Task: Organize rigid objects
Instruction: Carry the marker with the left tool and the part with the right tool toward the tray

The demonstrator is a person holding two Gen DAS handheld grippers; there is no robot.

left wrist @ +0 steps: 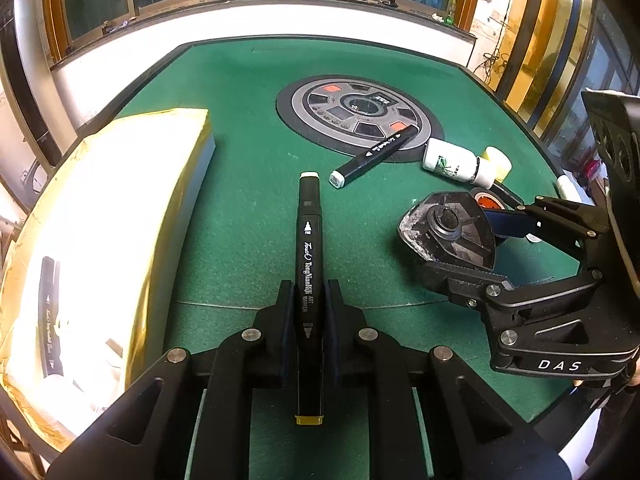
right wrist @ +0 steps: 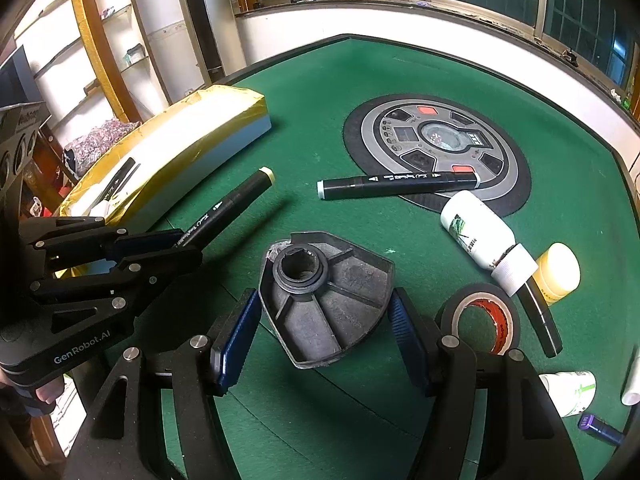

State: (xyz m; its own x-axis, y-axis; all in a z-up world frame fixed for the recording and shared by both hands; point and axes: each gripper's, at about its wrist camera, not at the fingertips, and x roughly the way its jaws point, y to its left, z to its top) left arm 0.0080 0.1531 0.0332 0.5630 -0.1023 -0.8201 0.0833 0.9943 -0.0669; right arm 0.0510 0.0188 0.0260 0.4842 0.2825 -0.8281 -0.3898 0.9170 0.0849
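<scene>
The left gripper point(left wrist: 308, 300) is clenching a black marker point(left wrist: 309, 240), which is pointing toward twelve o'clock in the left wrist view with its pale cap away from the camera and its yellow end sticking out behind the pads. The right gripper point(right wrist: 320, 316) is grasping a grey fan-shaped cast part point(right wrist: 324, 300), its blue ribbed pads pressing on the part's two sides; whether the part is resting on the green felt table point(right wrist: 312, 80) or hanging just above it is not clear. In the right wrist view a second black marker point(right wrist: 400, 184) is lying at one o'clock from that part, its far end overlapping the round control panel point(right wrist: 436, 140) set into the table. A white bottle point(right wrist: 480, 236) is lying on its side at three o'clock from the part, with a yellow-capped container point(right wrist: 560, 272) just beside its cap and a roll of black tape point(right wrist: 478, 320) near the right finger. At ten o'clock a yellow-taped box point(right wrist: 180, 148) is sitting along the table edge, a marker point(left wrist: 50, 316) lying inside it.
</scene>
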